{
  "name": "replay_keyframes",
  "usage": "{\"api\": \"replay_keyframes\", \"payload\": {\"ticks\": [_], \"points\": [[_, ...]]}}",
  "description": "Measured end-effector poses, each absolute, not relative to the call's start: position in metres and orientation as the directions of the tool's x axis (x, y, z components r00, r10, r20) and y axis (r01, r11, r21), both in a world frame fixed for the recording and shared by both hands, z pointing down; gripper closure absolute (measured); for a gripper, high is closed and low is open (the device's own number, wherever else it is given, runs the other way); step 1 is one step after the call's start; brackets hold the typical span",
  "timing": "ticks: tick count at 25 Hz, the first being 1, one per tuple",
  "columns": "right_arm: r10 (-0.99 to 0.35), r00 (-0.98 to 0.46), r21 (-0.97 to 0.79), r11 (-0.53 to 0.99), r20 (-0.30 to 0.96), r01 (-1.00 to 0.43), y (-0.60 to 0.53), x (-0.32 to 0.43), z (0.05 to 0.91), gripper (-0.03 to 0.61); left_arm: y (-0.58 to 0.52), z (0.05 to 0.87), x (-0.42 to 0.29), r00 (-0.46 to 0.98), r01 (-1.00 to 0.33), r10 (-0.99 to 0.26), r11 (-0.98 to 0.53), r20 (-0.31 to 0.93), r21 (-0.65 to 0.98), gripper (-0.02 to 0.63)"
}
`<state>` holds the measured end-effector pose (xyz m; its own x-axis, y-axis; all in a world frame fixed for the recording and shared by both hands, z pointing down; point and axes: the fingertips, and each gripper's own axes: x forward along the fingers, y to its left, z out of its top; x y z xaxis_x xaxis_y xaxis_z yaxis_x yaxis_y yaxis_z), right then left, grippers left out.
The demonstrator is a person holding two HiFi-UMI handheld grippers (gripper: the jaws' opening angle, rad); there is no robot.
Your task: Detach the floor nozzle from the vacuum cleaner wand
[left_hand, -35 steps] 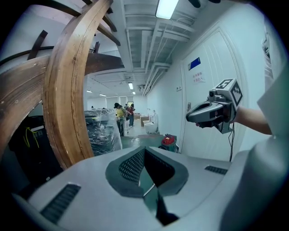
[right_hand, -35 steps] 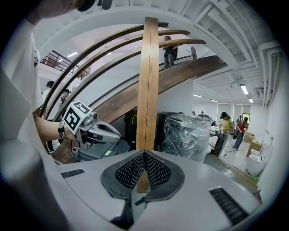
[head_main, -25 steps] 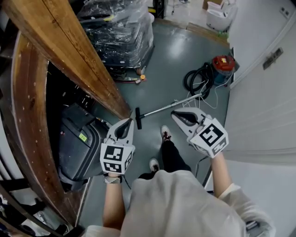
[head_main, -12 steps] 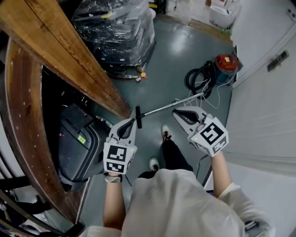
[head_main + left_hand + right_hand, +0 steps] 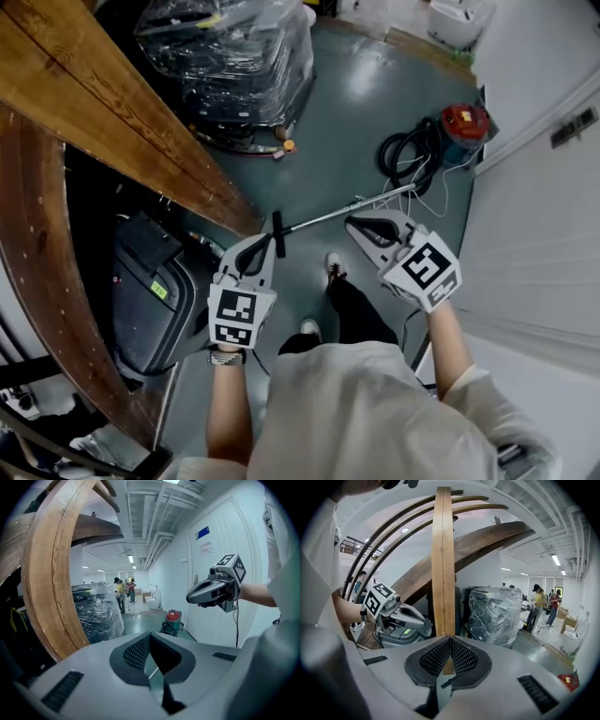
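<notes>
Left gripper (image 5: 263, 246): held in the person's left hand, low in the head view and pointing up the frame; in the left gripper view its jaws are pressed together at the tips with nothing between the pads.
Right gripper (image 5: 354, 224): held in the right hand, pointing up and to the left in the head view; in the right gripper view its jaws are likewise closed tip to tip and empty.
Floor nozzle (image 5: 278, 234): a short black bar lying on the floor, joined crosswise to the lower end of the wand. In the head view it shows just beside the tip of the left gripper.
Wand (image 5: 342, 212): a thin silver tube lying on the floor, running from the floor nozzle up and to the right. It passes just above the tip of the right gripper in the head view, and neither gripper holds it.
Hose (image 5: 403, 157): a black coil on the floor at the far end of the wand.
Vacuum canister (image 5: 466, 126): red-topped, beside the hose and close to the white wall (image 5: 539, 234).
Floor (image 5: 356, 103): grey-green and glossy.
Wooden beam (image 5: 112, 112): broad, slanting across the left of the head view, with a curved wooden arc below it.
Wrapped pallet (image 5: 234, 66): dark goods under clear film, beyond the beam, well apart from the floor nozzle.
Person: seen from above in a pale top, with white shoes (image 5: 335, 266) on the floor between the two grippers.
Cross views: the right gripper (image 5: 213, 590) shows in the air before a white door, and the left gripper (image 5: 401, 615) shows in front of the wooden arcs.
</notes>
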<state>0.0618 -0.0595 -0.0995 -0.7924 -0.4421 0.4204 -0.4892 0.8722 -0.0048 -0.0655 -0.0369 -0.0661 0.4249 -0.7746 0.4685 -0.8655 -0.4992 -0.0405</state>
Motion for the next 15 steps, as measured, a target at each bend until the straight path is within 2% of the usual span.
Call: {"api": "replay_keyframes", "payload": {"ticks": [15], "points": [[-0.420, -0.783, 0.001, 0.882, 0.459, -0.472, -0.136, 0.062, -0.018, 0.551, -0.107, 0.016, -0.069, 0.399, -0.880, -0.783, -0.473, 0.478, -0.041, 0.617]]}}
